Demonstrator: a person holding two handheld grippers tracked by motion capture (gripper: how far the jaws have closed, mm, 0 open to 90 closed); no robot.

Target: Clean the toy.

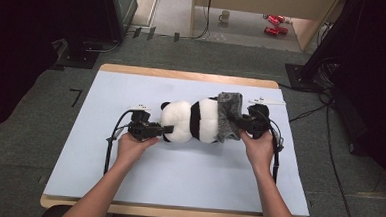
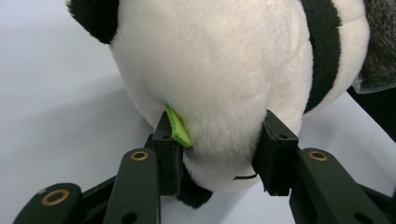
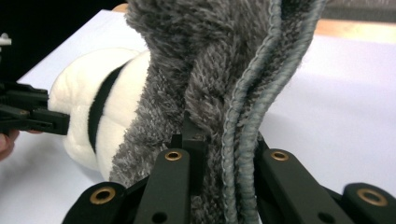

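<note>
A black-and-white plush panda (image 1: 190, 120) lies on its side on the light blue table mat (image 1: 177, 173). My left gripper (image 1: 167, 129) is shut on its head; in the left gripper view both jaws press into the white fur (image 2: 219, 93), one with a green pad (image 2: 177, 127). A grey fluffy cloth (image 1: 229, 116) covers the panda's lower end. My right gripper (image 1: 241, 123) is shut on that grey cloth (image 3: 224, 93), whose corded hem runs between its jaws. The panda's body (image 3: 93, 107) lies beyond, with the left gripper (image 3: 28, 114) at its far side.
A wooden table edge (image 1: 187, 74) frames the mat. Two small white objects lie on the mat, one behind the left gripper (image 1: 138, 106) and one at the far right (image 1: 266, 101). Cables trail from both grippers. Dark equipment stands around the table on the floor.
</note>
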